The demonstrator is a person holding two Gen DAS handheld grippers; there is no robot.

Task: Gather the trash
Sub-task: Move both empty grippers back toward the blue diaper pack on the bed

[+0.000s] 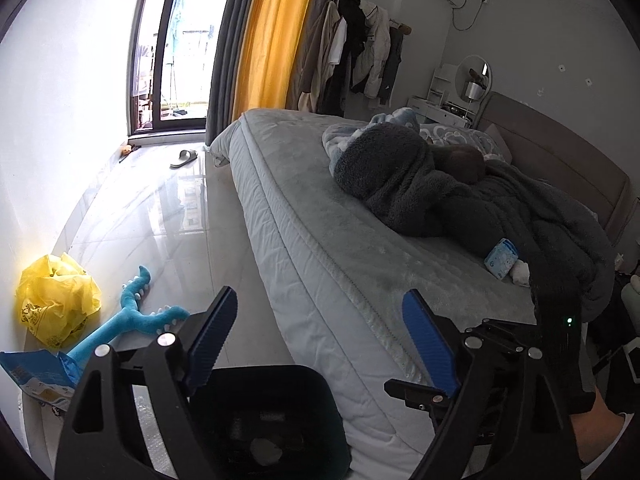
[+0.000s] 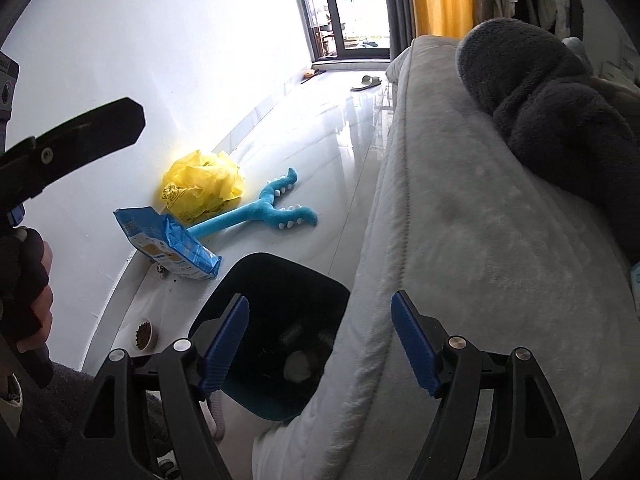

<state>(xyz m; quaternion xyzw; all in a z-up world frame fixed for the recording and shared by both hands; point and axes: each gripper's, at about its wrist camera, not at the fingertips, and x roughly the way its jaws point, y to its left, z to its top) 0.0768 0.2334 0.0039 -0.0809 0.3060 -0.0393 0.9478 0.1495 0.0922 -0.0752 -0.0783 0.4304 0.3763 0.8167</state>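
Beside the grey quilted mattress (image 2: 460,240) stands the dark square plastic bin (image 2: 276,336) — white crumpled wad (image 2: 297,365) already inside. On the mattress, up past the bin: small white tissue ball (image 1: 520,273), nearer the right gripper (image 2: 320,344). Left gripper (image 1: 320,336) and right alike gaping, empty.

Blue plush toy (image 2: 260,216) beside grey bed (image 2: 460,240)

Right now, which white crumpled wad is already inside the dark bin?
The wad at the bin's bottom; the other wad lies on the bed beside a blue packet.
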